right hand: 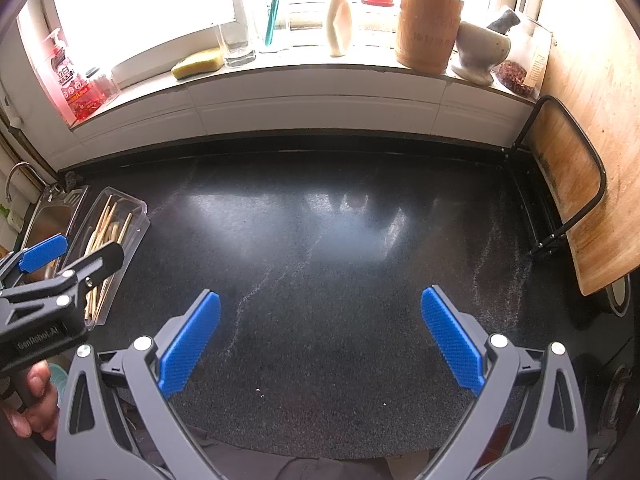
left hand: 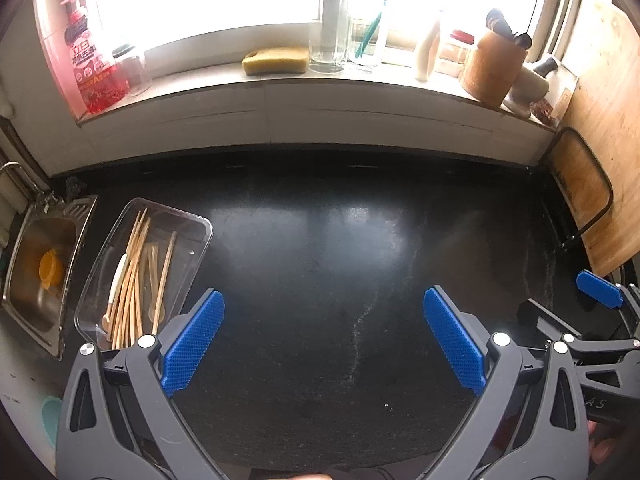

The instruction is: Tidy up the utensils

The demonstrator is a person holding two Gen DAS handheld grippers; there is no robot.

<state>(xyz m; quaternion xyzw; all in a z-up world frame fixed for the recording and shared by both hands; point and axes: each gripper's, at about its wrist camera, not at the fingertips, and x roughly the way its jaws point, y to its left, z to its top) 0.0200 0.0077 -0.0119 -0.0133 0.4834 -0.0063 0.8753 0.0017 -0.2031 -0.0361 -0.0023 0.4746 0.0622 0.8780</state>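
Observation:
A clear plastic tray [left hand: 192,240] lies on the black counter at the left, beside the sink. In it lie several wooden chopsticks [left hand: 134,280] and a white-handled spoon [left hand: 117,280]. The same tray [right hand: 134,216] shows at the left of the right wrist view, partly behind the other gripper. My left gripper [left hand: 324,300] hovers open over the bare counter, just right of the tray, with nothing between its blue pads. My right gripper [right hand: 320,300] is open too, over the middle of the counter. A wooden utensil holder [right hand: 428,28] with dark spoons stands on the windowsill.
A steel sink [left hand: 36,280] with an orange object sits at far left. The windowsill carries a red soap bottle [left hand: 86,60], a sponge [left hand: 276,60], glasses, a white bottle [right hand: 339,20] and a mortar [right hand: 482,48]. Wooden cutting boards [right hand: 576,184] in a black rack lean at the right.

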